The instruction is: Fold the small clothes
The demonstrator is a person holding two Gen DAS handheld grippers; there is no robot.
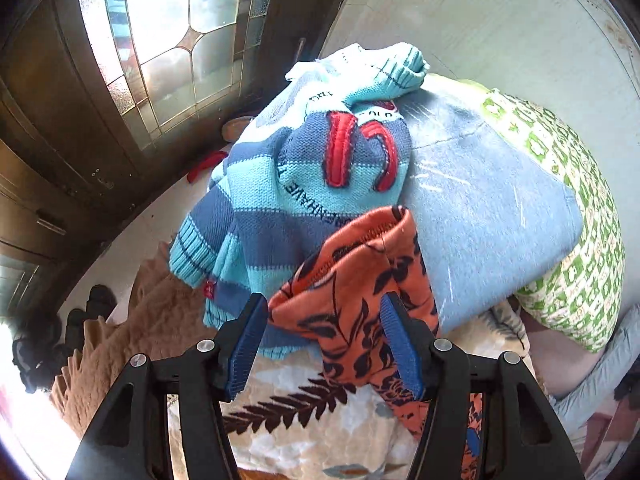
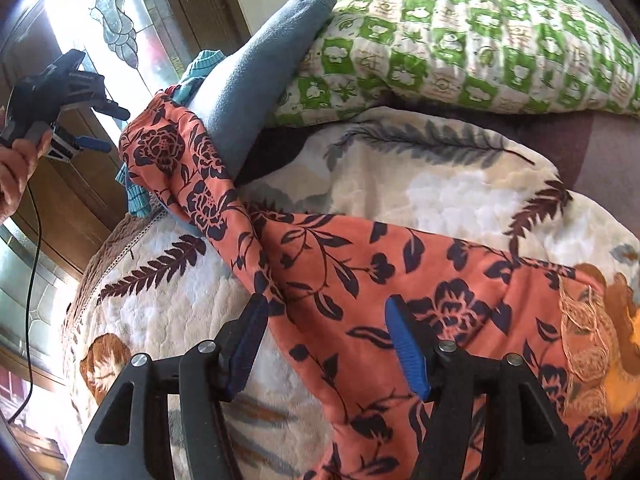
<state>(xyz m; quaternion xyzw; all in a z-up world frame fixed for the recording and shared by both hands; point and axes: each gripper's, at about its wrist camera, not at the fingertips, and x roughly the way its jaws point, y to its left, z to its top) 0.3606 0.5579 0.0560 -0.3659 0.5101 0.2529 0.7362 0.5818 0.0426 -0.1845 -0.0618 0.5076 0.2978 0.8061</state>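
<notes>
Orange floral fabric, a small garment (image 2: 360,272), lies stretched across the quilt (image 2: 440,184) from the lower right of the right wrist frame up to the clothes pile at upper left, where one end drapes against a striped sweater (image 1: 280,184) and a blue-grey top (image 1: 480,184). Both my left gripper (image 1: 324,344) and right gripper (image 2: 326,344) hang released, jaws wide, with the cloth between and beyond their fingers. I judge each should pinch an edge cleanly, single layer, before pulling it flat.
</notes>
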